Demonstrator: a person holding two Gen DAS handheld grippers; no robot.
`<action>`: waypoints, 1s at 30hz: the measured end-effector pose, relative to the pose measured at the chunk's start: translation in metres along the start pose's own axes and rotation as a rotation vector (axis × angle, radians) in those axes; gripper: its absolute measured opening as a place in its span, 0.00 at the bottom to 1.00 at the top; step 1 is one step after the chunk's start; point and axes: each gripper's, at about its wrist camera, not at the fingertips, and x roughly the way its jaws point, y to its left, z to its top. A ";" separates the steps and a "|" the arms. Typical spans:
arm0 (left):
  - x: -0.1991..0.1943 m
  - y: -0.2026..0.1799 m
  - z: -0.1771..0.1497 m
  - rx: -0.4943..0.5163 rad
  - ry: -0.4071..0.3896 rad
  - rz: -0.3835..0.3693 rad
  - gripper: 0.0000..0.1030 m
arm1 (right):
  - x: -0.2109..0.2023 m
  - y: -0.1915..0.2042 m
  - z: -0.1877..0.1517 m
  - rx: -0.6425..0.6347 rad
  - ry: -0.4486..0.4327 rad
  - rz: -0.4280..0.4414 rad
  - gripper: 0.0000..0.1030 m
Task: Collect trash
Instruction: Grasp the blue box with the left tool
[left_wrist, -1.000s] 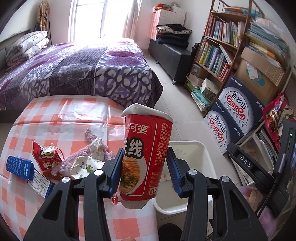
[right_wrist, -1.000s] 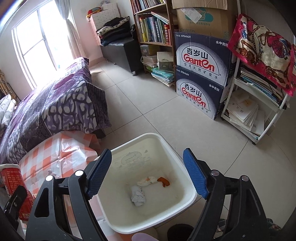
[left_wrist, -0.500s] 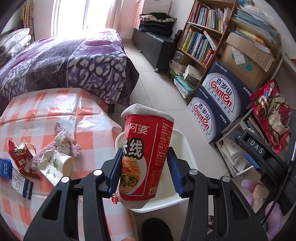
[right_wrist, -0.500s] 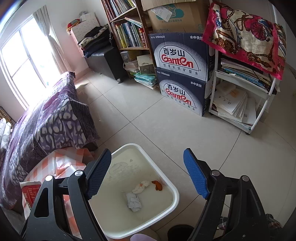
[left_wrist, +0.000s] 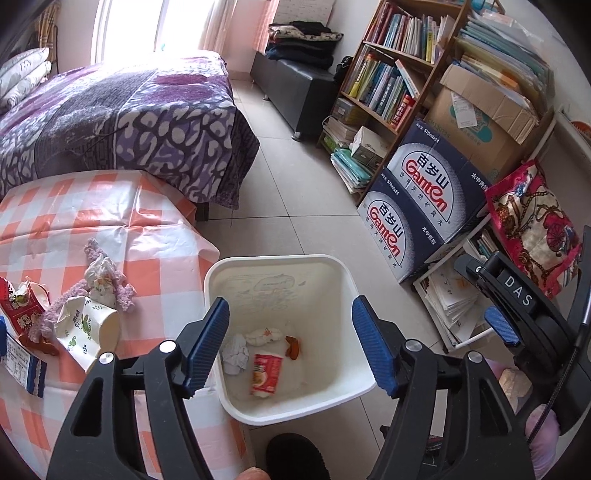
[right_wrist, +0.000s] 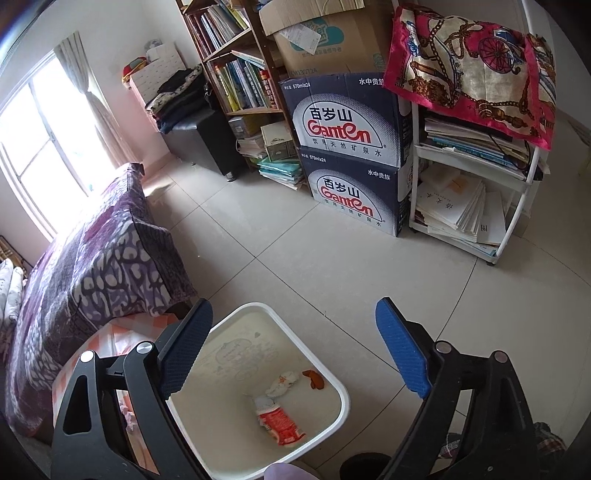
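The red noodle cup (left_wrist: 266, 373) lies on its side at the bottom of the white bin (left_wrist: 332, 402), beside crumpled paper (left_wrist: 236, 352) and an orange scrap (left_wrist: 292, 346). My left gripper (left_wrist: 291, 345) hangs over the bin, its jaws opening with nothing between them. From the right wrist view the same red noodle cup (right_wrist: 280, 422) lies in the white bin (right_wrist: 341, 410). My right gripper (right_wrist: 295, 350) also stands above the bin, its jaws opening wide and empty. On the checked table (left_wrist: 147, 229) lie a paper cup (left_wrist: 88, 332), a red wrapper (left_wrist: 22, 310) and a tissue (left_wrist: 99, 282).
Two Ganten water boxes (left_wrist: 424, 206) and a bookshelf (left_wrist: 391, 74) stand right of the bin. A white rack of papers (right_wrist: 476, 192) carries a red scarf (right_wrist: 472, 62). A purple-covered bed (left_wrist: 122, 122) lies behind the table. Tiled floor (right_wrist: 332, 266) spreads around the bin.
The left gripper opened and the red noodle cup dropped from it into the bin. The right gripper's jaws spread a little wider and its view rolled.
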 end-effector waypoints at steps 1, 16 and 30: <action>-0.001 0.002 0.000 -0.004 -0.001 0.004 0.67 | -0.001 0.001 0.000 -0.002 -0.002 0.000 0.86; -0.021 0.072 -0.008 -0.083 -0.014 0.159 0.73 | 0.000 0.057 -0.030 -0.139 0.049 0.047 0.88; -0.054 0.187 -0.025 -0.315 0.002 0.402 0.75 | -0.003 0.135 -0.089 -0.381 0.127 0.114 0.89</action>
